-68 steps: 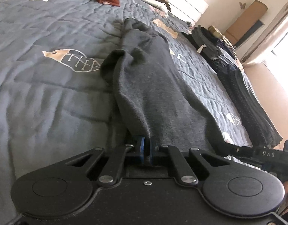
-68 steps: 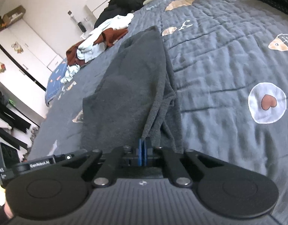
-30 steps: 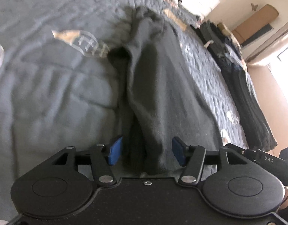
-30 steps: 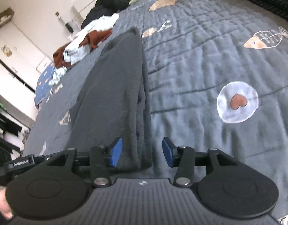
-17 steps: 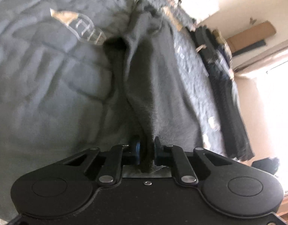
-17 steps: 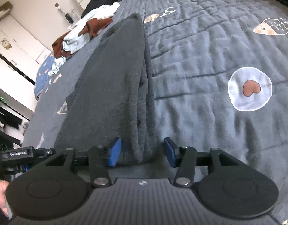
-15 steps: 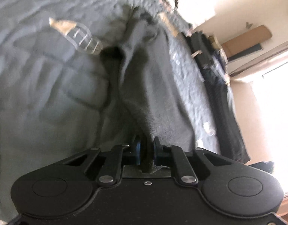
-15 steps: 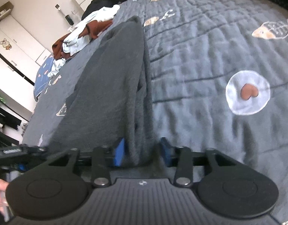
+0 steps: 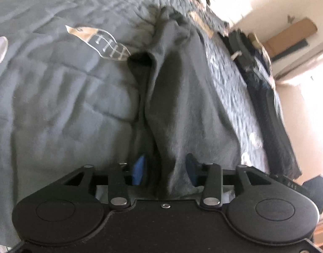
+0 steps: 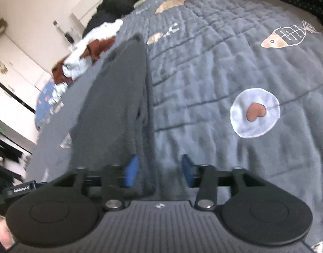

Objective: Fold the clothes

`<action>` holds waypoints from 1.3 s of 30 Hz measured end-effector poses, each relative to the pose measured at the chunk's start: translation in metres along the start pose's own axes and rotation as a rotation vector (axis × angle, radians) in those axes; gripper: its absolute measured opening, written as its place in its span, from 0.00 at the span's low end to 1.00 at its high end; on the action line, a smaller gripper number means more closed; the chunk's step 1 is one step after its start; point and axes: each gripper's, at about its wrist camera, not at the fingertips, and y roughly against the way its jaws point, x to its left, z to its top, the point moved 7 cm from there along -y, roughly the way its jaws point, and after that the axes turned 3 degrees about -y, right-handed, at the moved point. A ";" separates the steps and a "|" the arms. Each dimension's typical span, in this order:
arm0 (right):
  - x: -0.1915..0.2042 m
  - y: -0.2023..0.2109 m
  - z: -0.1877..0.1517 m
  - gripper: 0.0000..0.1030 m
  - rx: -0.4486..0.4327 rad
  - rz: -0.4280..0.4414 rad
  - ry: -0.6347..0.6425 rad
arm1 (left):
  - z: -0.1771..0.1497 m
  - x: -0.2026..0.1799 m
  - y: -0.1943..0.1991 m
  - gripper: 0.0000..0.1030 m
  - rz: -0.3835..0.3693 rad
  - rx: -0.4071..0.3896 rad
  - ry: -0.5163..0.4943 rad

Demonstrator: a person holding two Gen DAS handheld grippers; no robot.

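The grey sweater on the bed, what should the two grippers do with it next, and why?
Probably close both on its near edge again. The left gripper and right gripper have just been opening; the long, half-folded grey sweater lies loose between the open jaws on the bedspread, not gripped.

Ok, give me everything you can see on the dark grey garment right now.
The dark grey garment looks like soft fleecy knit, folded lengthwise into a long narrow strip lying flat on the grey quilted bedspread, with a raised ridge along one side. Its near end sits between the open blue pads of the left gripper; its edge lies inside the right gripper, whose jaws have also just opened.
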 end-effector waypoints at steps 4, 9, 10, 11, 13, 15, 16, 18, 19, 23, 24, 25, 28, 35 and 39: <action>0.006 -0.010 -0.001 0.57 0.019 0.019 0.009 | -0.002 0.002 -0.002 0.46 0.019 0.006 0.006; 0.008 -0.032 -0.005 0.60 0.062 -0.019 0.048 | -0.006 0.001 -0.002 0.46 0.020 0.030 -0.019; 0.007 -0.033 -0.005 0.62 0.066 -0.010 0.040 | -0.007 0.000 -0.003 0.46 0.021 0.034 -0.024; 0.007 -0.034 -0.005 0.62 0.071 -0.001 0.031 | -0.008 -0.001 -0.004 0.46 0.024 0.036 -0.027; 0.007 -0.034 -0.004 0.62 0.078 0.039 -0.012 | -0.009 -0.002 -0.005 0.46 0.026 0.041 -0.040; 0.009 -0.034 -0.004 0.62 0.097 0.082 -0.038 | -0.011 -0.004 -0.006 0.46 0.022 0.045 -0.049; 0.013 -0.034 -0.006 0.62 0.111 0.097 -0.028 | -0.012 -0.005 -0.006 0.46 0.019 0.046 -0.053; 0.020 -0.035 -0.010 0.62 0.141 0.127 -0.006 | -0.013 -0.008 -0.008 0.46 0.015 0.051 -0.061; 0.020 -0.038 -0.013 0.62 0.148 0.122 0.002 | -0.013 -0.008 -0.009 0.47 0.014 0.054 -0.064; 0.018 -0.046 -0.016 0.62 0.153 0.115 0.002 | -0.014 -0.010 -0.012 0.47 0.020 0.057 -0.069; 0.017 -0.045 -0.014 0.62 0.148 0.119 -0.018 | -0.014 -0.010 -0.012 0.47 0.018 0.057 -0.067; 0.015 -0.044 -0.012 0.62 0.143 0.125 -0.047 | -0.015 -0.010 -0.012 0.47 0.017 0.056 -0.066; 0.010 -0.045 -0.010 0.62 0.135 0.137 -0.094 | -0.016 -0.011 -0.013 0.47 0.020 0.055 -0.074; 0.016 -0.045 -0.013 0.56 0.140 0.139 -0.089 | -0.017 -0.017 -0.014 0.31 -0.012 0.041 -0.101; 0.019 -0.044 -0.014 0.18 0.146 0.130 -0.098 | -0.016 -0.016 -0.012 0.21 -0.019 0.029 -0.101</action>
